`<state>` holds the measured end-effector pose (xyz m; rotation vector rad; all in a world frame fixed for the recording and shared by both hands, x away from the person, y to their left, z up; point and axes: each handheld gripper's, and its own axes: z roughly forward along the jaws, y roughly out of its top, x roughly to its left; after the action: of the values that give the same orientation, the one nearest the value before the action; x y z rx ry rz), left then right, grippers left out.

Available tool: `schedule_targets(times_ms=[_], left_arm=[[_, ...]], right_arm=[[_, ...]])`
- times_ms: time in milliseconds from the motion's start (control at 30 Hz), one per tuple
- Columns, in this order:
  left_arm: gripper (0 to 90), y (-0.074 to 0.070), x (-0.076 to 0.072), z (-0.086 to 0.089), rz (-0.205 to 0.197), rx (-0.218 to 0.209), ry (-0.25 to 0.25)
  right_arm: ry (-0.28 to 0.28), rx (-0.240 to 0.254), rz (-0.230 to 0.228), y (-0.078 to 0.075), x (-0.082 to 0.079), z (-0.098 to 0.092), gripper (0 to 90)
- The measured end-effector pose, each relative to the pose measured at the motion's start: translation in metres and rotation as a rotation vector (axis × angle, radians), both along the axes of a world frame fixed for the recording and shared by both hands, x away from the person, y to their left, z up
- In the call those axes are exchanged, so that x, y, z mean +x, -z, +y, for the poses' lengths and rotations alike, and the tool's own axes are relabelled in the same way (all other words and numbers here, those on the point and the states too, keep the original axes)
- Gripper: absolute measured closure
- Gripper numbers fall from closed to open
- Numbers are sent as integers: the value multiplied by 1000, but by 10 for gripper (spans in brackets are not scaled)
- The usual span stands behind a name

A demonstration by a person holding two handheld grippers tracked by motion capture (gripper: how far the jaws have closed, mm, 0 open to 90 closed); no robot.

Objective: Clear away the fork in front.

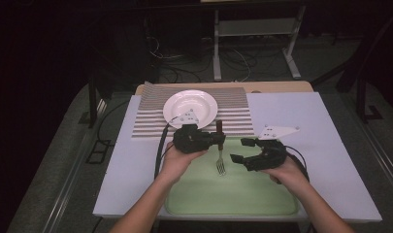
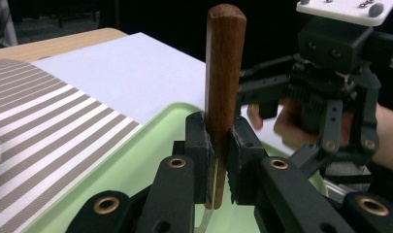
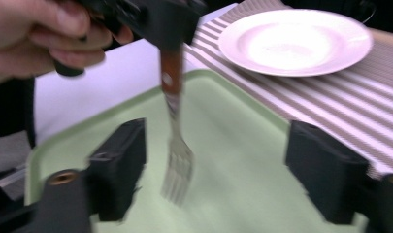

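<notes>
Holding: left tool (image 1: 218, 138) clamped on the fork (image 1: 220, 156) by its wooden handle.
Fork: upright above the green tray (image 1: 262, 201), tines down.
Right tool (image 1: 240, 150): jaws wide apart, gripping nothing, just beside the fork's tines.
Plate (image 1: 190, 108): beyond, on the striped mat (image 1: 233, 114).

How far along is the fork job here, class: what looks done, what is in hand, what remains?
Done: the fork is up off the green tray. In hand: the left gripper clamps its wooden handle, tines hanging down; the right gripper stands open beside it. Left, probably: setting it down by the white plate on the striped mat.
</notes>
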<state>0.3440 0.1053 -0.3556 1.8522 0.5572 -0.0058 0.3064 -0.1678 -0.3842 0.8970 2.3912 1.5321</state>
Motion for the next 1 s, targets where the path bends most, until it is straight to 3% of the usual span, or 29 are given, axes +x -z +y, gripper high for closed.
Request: schedule_targets(times_ms=[33,167,300,367,467,700,1000], left_arm=[[808,-1,0,3,-4,6,2],[806,-2,1,15,-5,5,23],[805,-3,0,27,-8,-2,41],[804,-4,-1,34,-9,-4,44],[803,-7,-3,47,1,-1,49],[802,-12,-7,72,17,-7,46],[801,-8,-18,91,43,9,47]], right_arm=[[11,4,-24,2,-1,-7,138],[47,0,-44,11,-4,-27,136],[82,-14,-41,19,-9,-43,130],[117,-28,-49,25,-13,-57,63],[134,-31,-42,29,-16,-68,43],[169,-57,-27,40,-24,-86,34],[187,-91,-2,52,-35,-98,30]])
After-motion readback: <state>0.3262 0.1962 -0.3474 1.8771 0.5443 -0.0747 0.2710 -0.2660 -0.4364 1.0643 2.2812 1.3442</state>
